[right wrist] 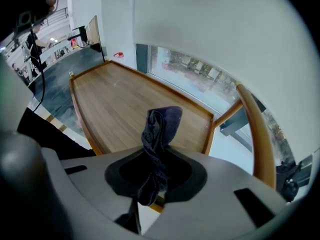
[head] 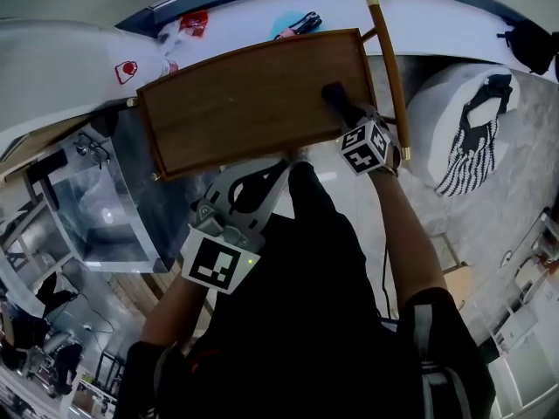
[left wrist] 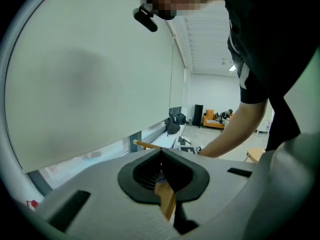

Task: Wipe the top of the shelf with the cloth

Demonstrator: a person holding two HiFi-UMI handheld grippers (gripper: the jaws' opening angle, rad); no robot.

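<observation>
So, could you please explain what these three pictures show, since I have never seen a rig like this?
No robot here: a person holds a two-jaw tool in each hand. The head view looks down from a camera on the person's head; the other two come from cameras riding on each tool. Below is a wooden shelf with a raised rim. The right tool is shut on a dark cloth over the shelf top. The left tool is shut on wood, apparently the shelf's near rim.

Wooden shelf top [head: 249, 103] — dark cloth [head: 334, 93] at one end
</observation>
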